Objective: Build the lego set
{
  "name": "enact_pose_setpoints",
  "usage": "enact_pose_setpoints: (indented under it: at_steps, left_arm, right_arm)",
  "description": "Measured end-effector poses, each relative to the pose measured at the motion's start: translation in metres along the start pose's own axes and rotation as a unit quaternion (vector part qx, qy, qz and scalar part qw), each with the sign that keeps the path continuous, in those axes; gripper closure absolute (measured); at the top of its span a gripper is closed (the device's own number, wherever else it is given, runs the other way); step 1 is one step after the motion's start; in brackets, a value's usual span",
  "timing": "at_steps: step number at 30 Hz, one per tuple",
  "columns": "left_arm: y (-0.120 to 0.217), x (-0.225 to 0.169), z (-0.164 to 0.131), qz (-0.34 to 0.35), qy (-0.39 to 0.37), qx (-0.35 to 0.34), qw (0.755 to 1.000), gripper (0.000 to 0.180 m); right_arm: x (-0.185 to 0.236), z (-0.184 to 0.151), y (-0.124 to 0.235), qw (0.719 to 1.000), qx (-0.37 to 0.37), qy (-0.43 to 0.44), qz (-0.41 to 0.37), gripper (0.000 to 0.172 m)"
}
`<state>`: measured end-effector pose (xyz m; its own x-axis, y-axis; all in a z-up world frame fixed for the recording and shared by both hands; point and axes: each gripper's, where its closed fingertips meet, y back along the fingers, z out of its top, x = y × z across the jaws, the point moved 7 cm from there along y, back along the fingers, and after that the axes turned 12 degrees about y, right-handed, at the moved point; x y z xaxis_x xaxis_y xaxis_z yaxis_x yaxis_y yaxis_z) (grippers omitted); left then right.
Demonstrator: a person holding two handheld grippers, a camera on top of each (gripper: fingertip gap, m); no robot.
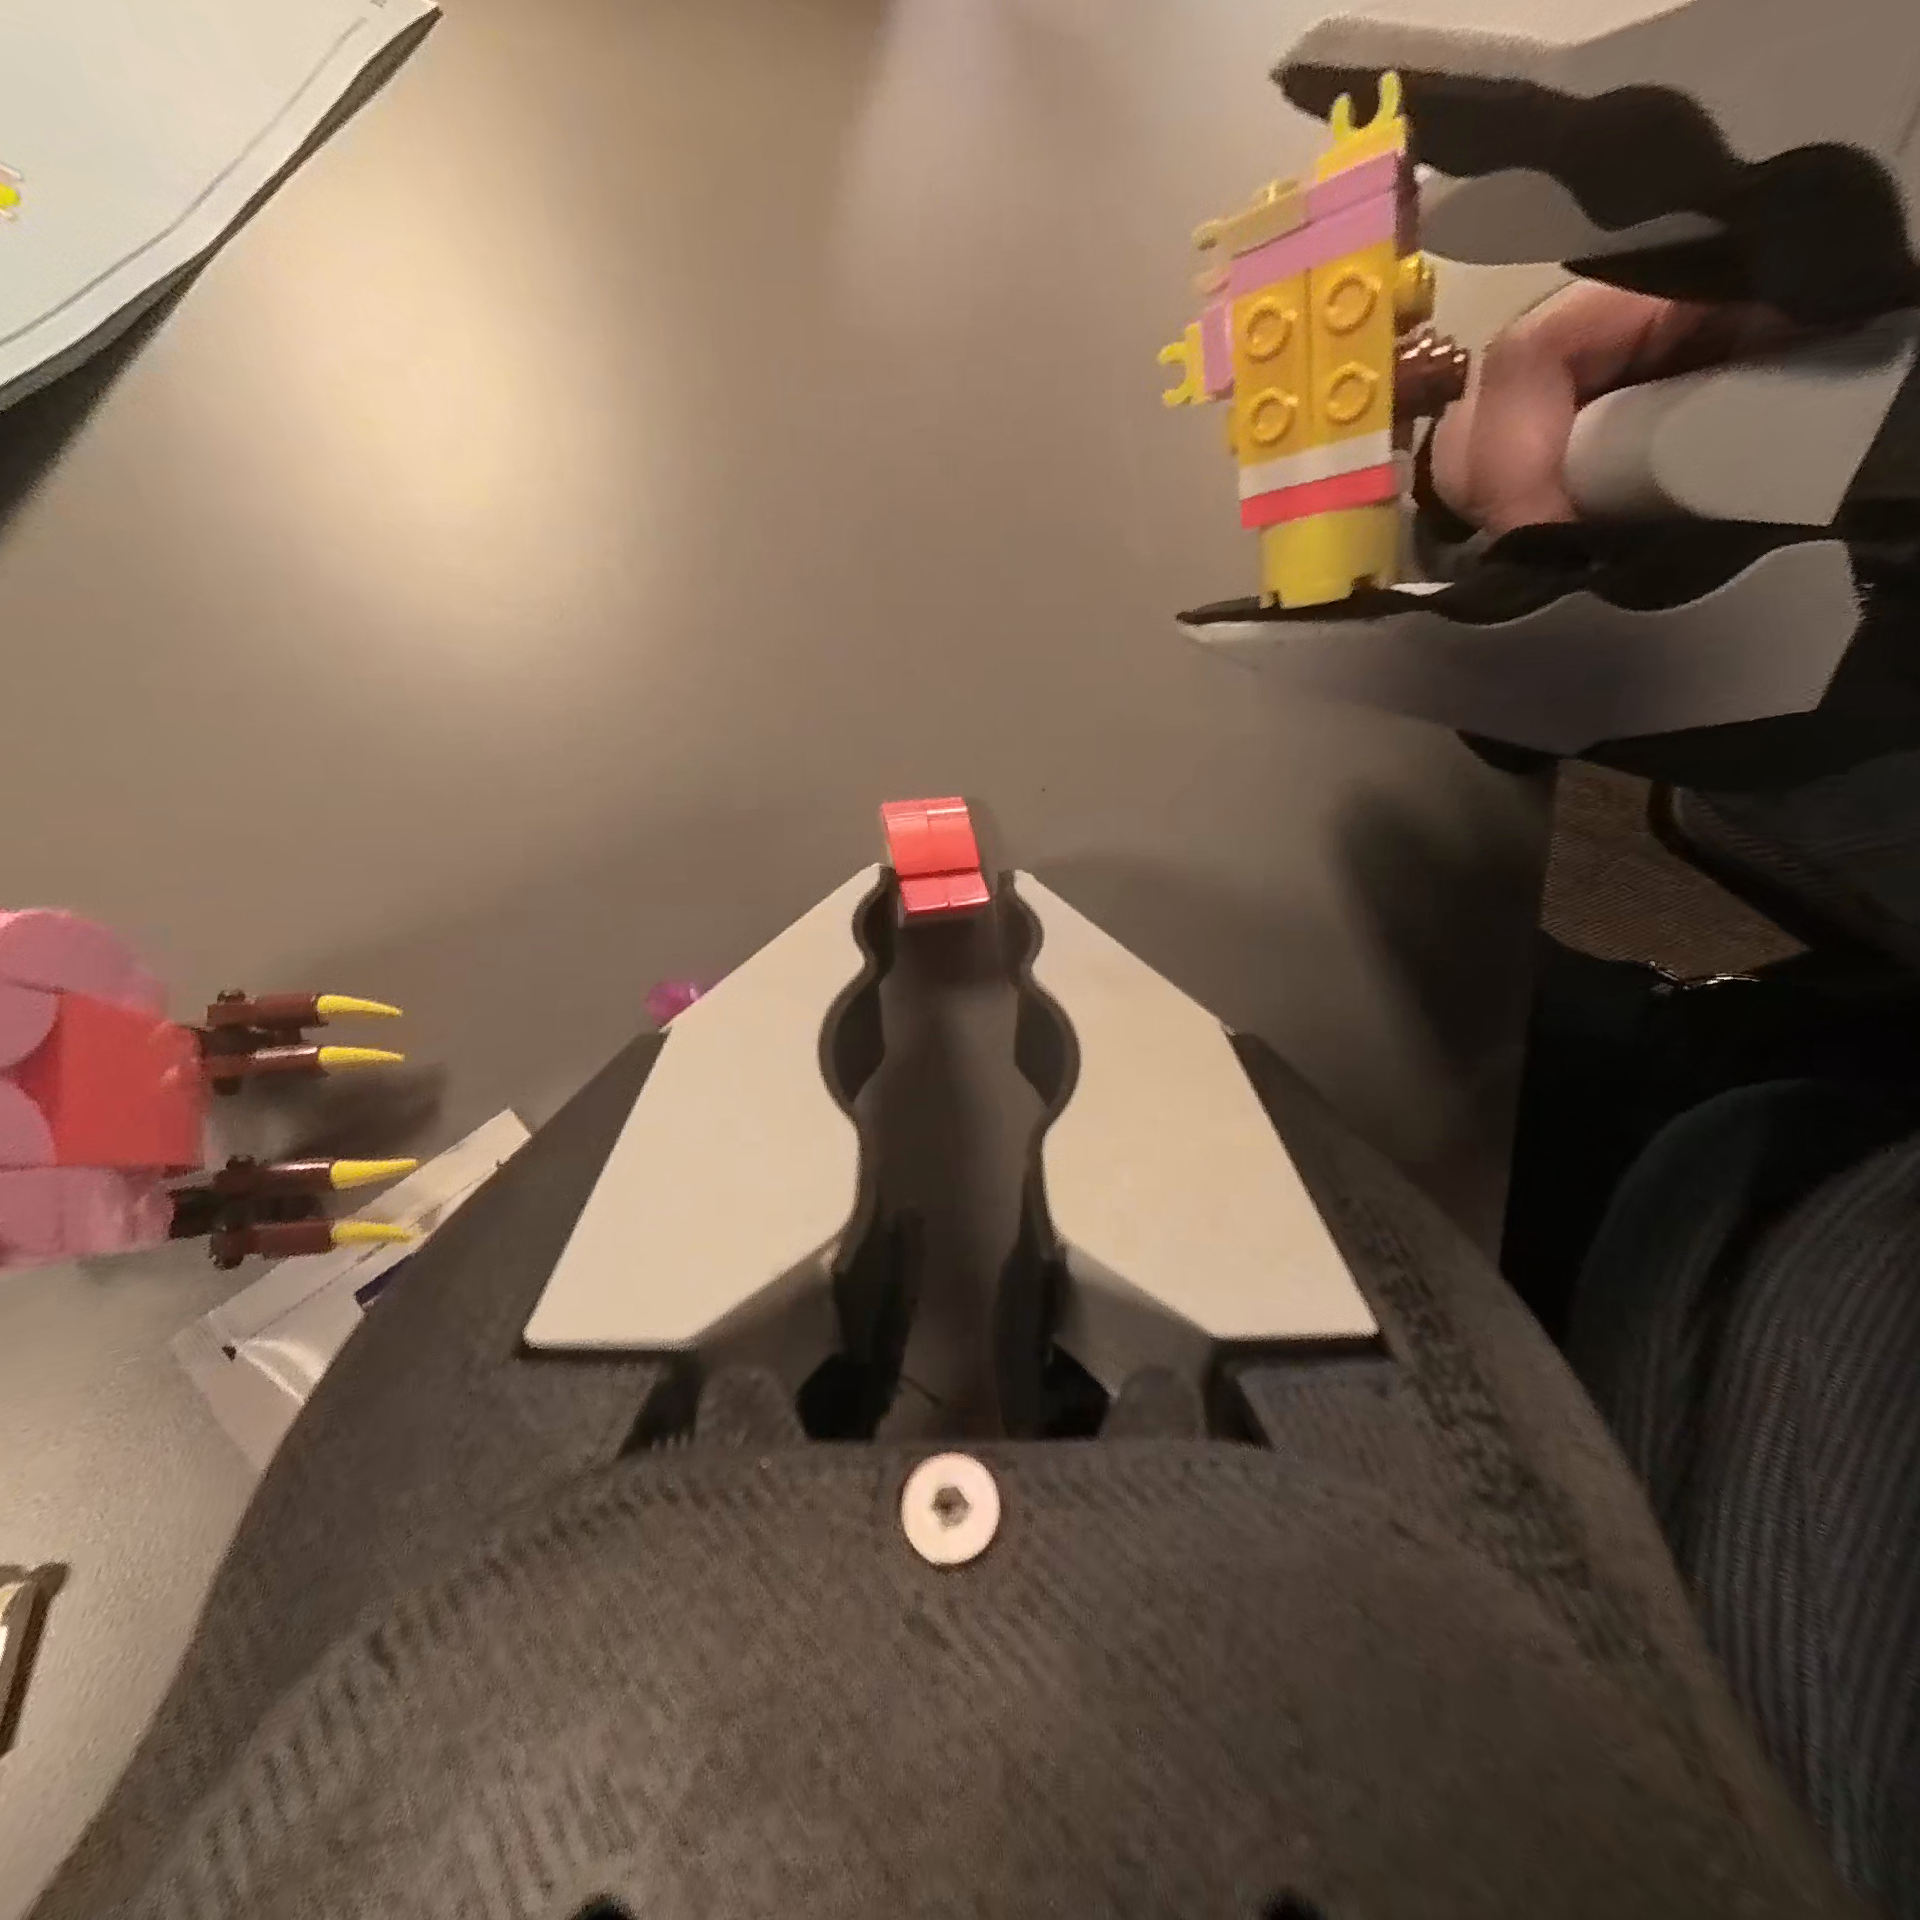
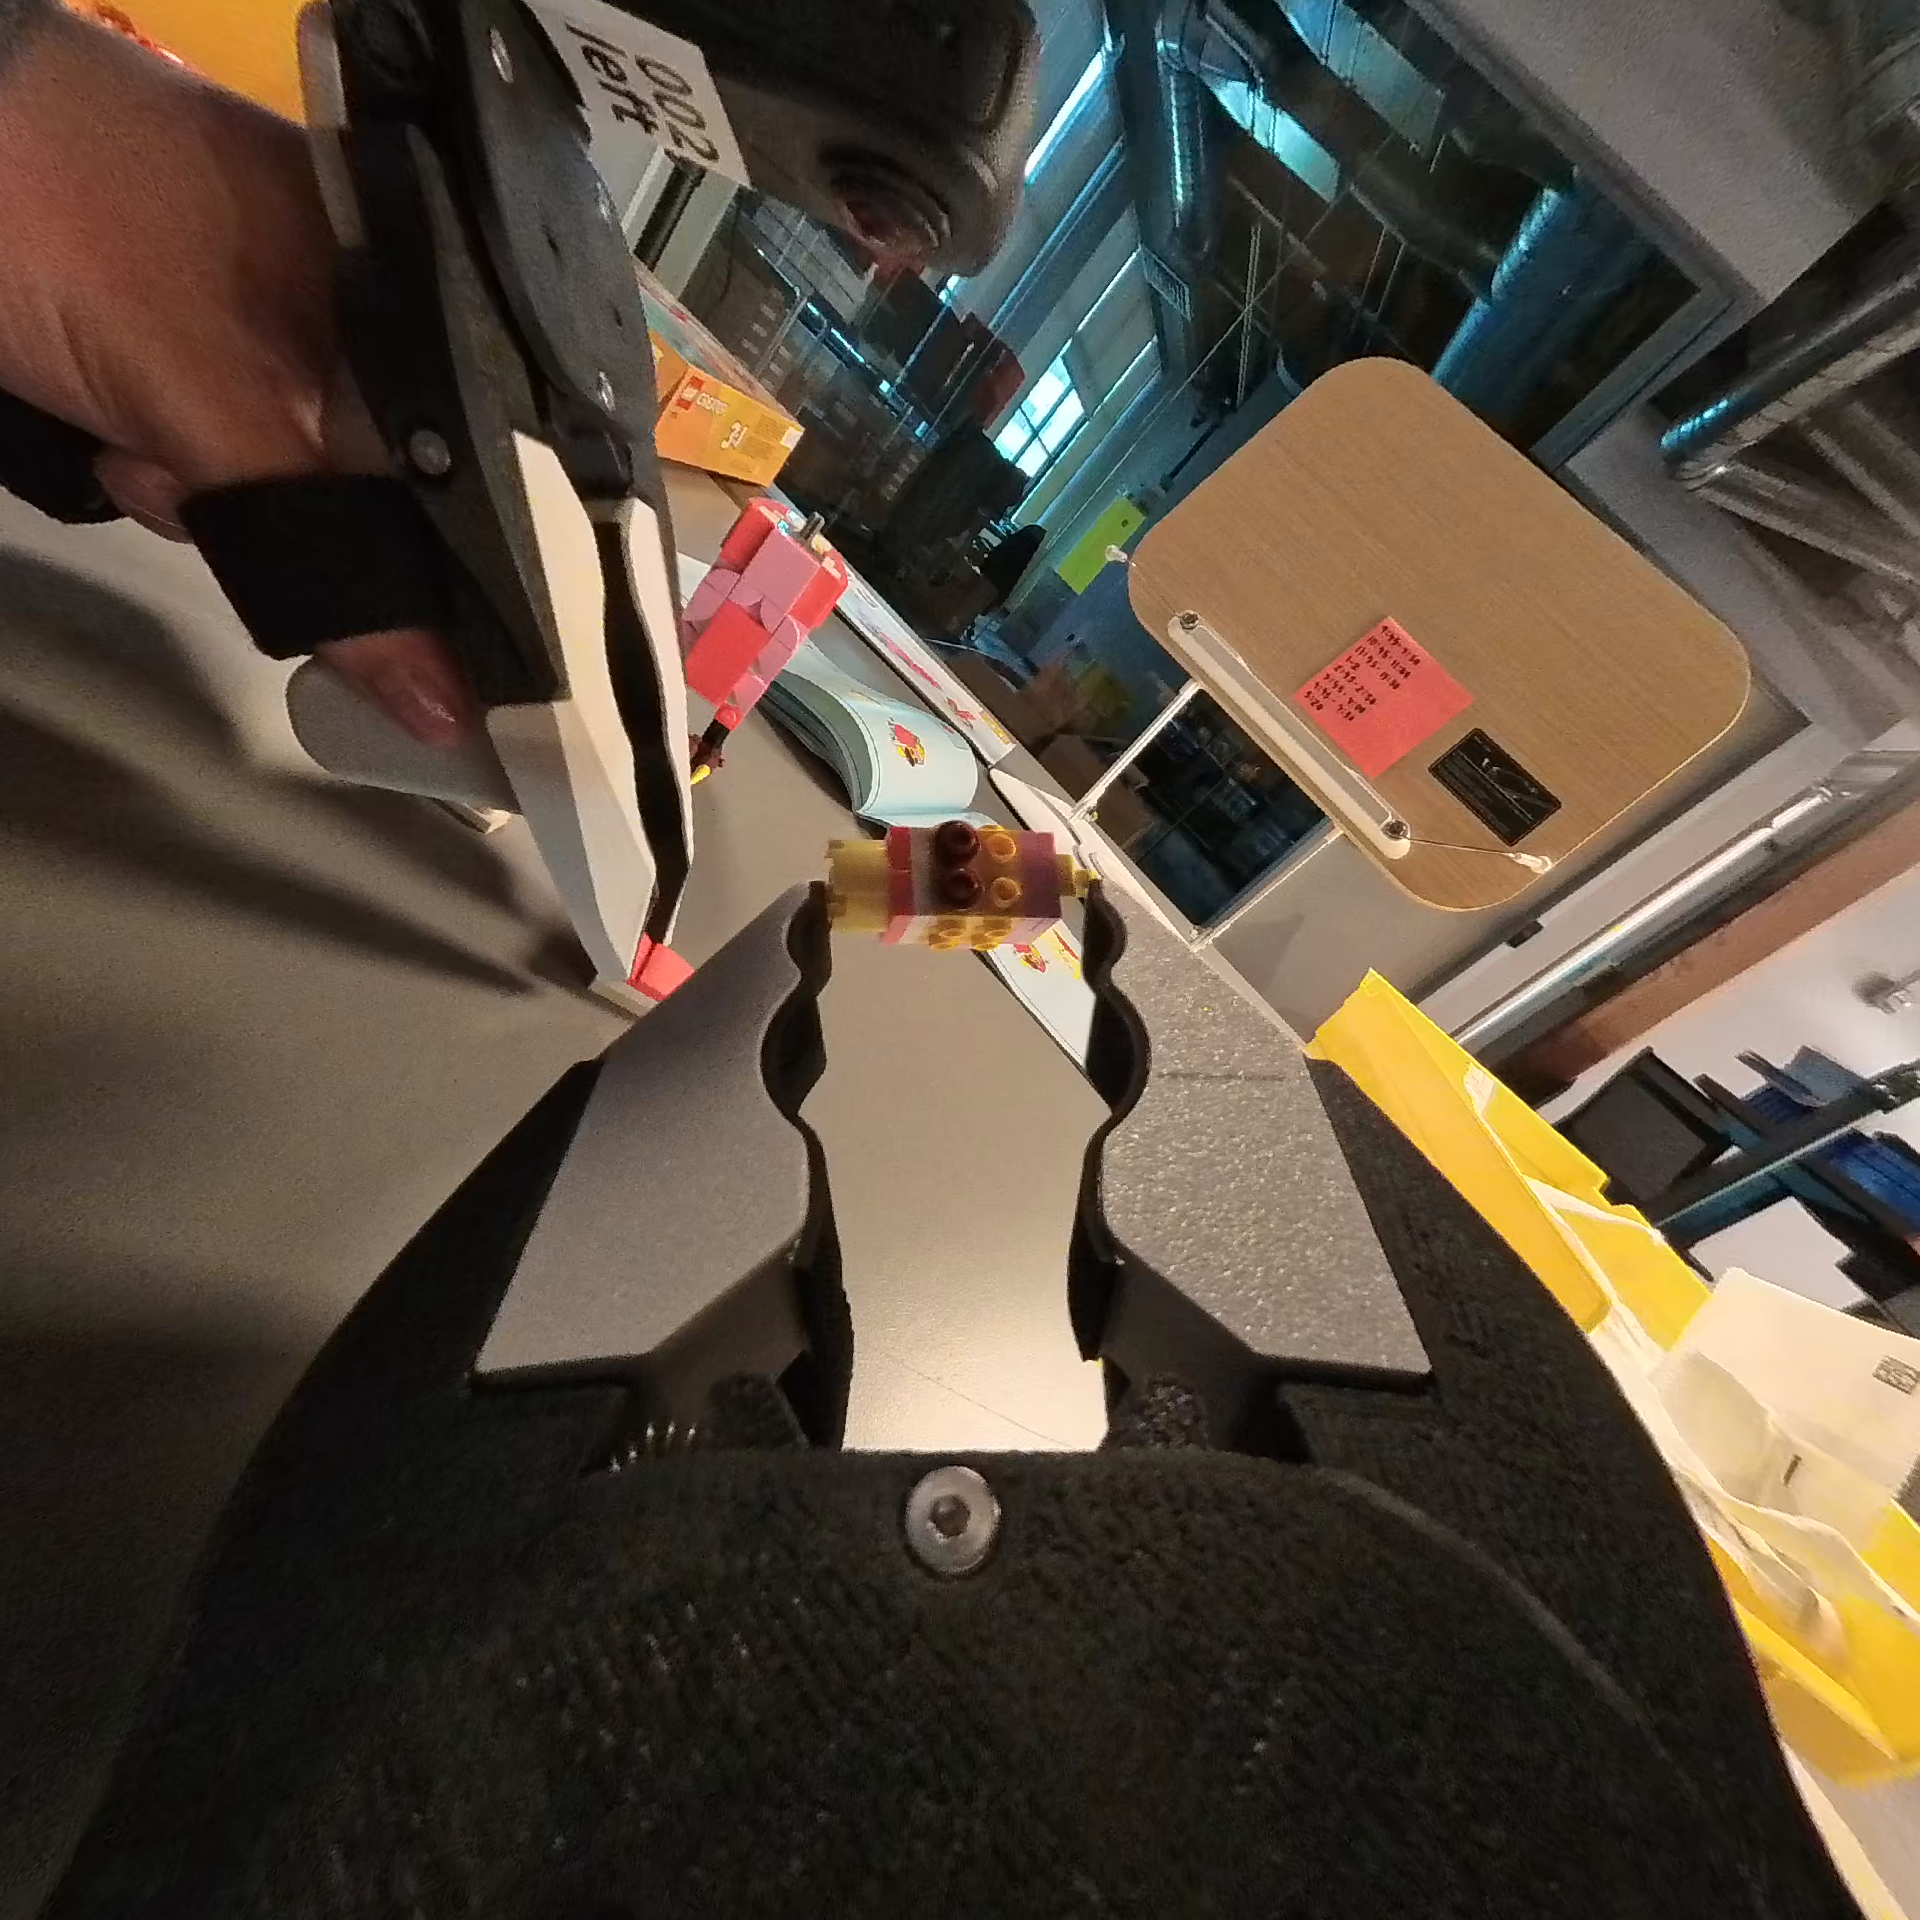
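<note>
My left gripper (image 1: 940, 883) is shut on a small red brick piece (image 1: 932, 857) at its fingertips, low over the grey table (image 1: 623, 520). The right wrist view shows the same piece (image 2: 660, 975) at that gripper's tip, close to the table. My right gripper (image 2: 951, 904) is shut on a yellow and pink brick assembly (image 2: 956, 883) with two dark brown studs on top. It holds the assembly in the air. In the left wrist view this assembly (image 1: 1314, 353) sits between the right gripper's two pads, up and to the right of the red piece.
A pink and red brick model with brown, yellow-tipped claws (image 1: 94, 1081) lies at the left. An open instruction booklet (image 2: 883, 738), an orange box (image 2: 727, 416) and yellow bags (image 2: 1507, 1195) lie around. A clear plastic bag (image 1: 312, 1309) and a small purple piece (image 1: 675, 997) lie near my left gripper.
</note>
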<state>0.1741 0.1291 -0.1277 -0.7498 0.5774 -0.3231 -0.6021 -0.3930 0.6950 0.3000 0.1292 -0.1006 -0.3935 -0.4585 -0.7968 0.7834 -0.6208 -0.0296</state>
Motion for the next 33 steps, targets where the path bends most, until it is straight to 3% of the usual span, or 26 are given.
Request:
enact_pose_setpoints:
  at_steps: [6,9,14,17,23,28,33]
  left_arm:
    - [-0.002,-0.002,0.0,0.033,-0.029,-0.016,0.999,0.165]
    - [0.006,-0.005,0.004,0.053,-0.046,-0.062,0.996,0.165]
    - [0.044,-0.012,0.021,0.055,-0.035,-0.165,0.984,0.165]
    - [0.069,-0.023,0.035,0.009,-0.02,-0.203,0.979,0.165]
    - [0.109,-0.049,0.065,-0.124,0.009,-0.219,0.968,0.166]
    - [0.133,-0.063,0.06,-0.119,-0.019,-0.198,0.973,0.166]
    - [0.147,-0.059,0.042,-0.079,-0.009,-0.208,0.975,0.166]
  right_arm:
    - [-0.001,0.0,0.0,1.0,0.0,0.002,-0.011,0.125]
    - [-0.002,-0.001,0.0,1.0,0.0,0.002,-0.016,0.125]
    - [-0.003,-0.003,-0.003,1.0,0.002,0.001,-0.017,0.124]
    - [-0.007,0.004,-0.005,0.999,-0.013,-0.001,-0.037,0.124]
    - [-0.02,0.041,-0.021,0.987,-0.076,0.002,-0.144,0.124]
    - [-0.018,0.066,-0.029,0.971,-0.12,-0.018,-0.206,0.125]
    - [-0.008,0.079,-0.035,0.965,-0.15,-0.056,-0.209,0.125]
